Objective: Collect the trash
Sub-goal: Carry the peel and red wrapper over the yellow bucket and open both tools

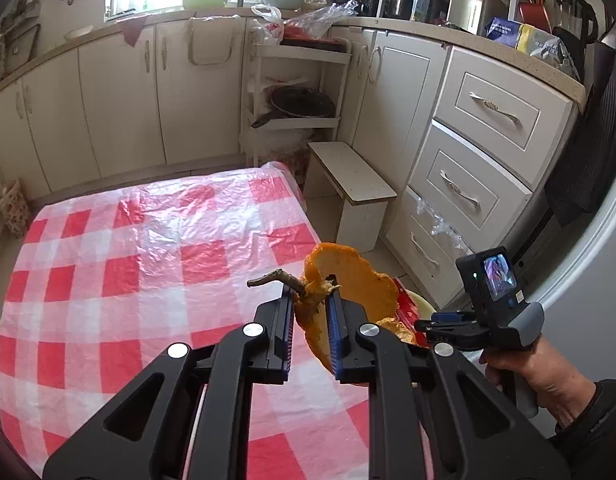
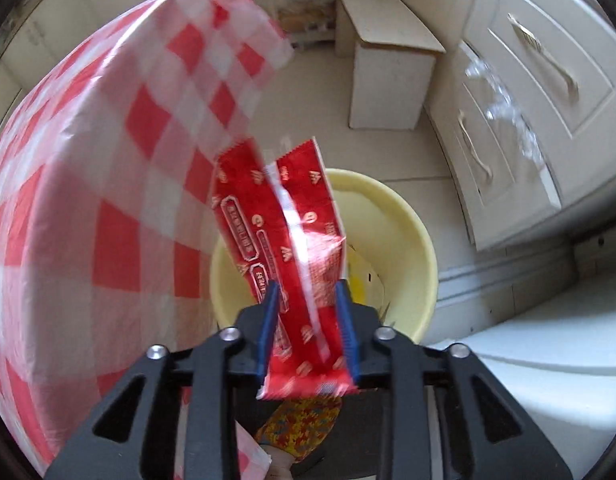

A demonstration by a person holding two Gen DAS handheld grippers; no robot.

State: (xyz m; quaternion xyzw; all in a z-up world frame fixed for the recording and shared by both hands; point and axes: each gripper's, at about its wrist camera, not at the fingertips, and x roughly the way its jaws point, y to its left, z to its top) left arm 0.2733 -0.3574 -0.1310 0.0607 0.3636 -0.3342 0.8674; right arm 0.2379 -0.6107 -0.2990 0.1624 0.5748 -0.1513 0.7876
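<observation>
My left gripper (image 1: 311,292) is shut on a curled piece of orange peel (image 1: 356,280) with a dry brown stem (image 1: 276,278), held above the right edge of the red-and-white checked table (image 1: 128,260). My right gripper (image 2: 306,288) points steeply down over a pale yellow bin (image 2: 412,240) on the floor beside the table. A red snack wrapper (image 2: 276,216) hangs blurred between its blue pads, which stand apart and do not pinch it. In the left wrist view a hand (image 1: 540,376) holds the right gripper's handle just right of the peel.
A small white stool (image 2: 388,60) stands on the floor beyond the bin. White drawers (image 1: 468,192) line the right side, with a clear plastic bag hanging from one. A white corner rack (image 1: 296,116) holds a pan. Paper scraps lie inside the bin.
</observation>
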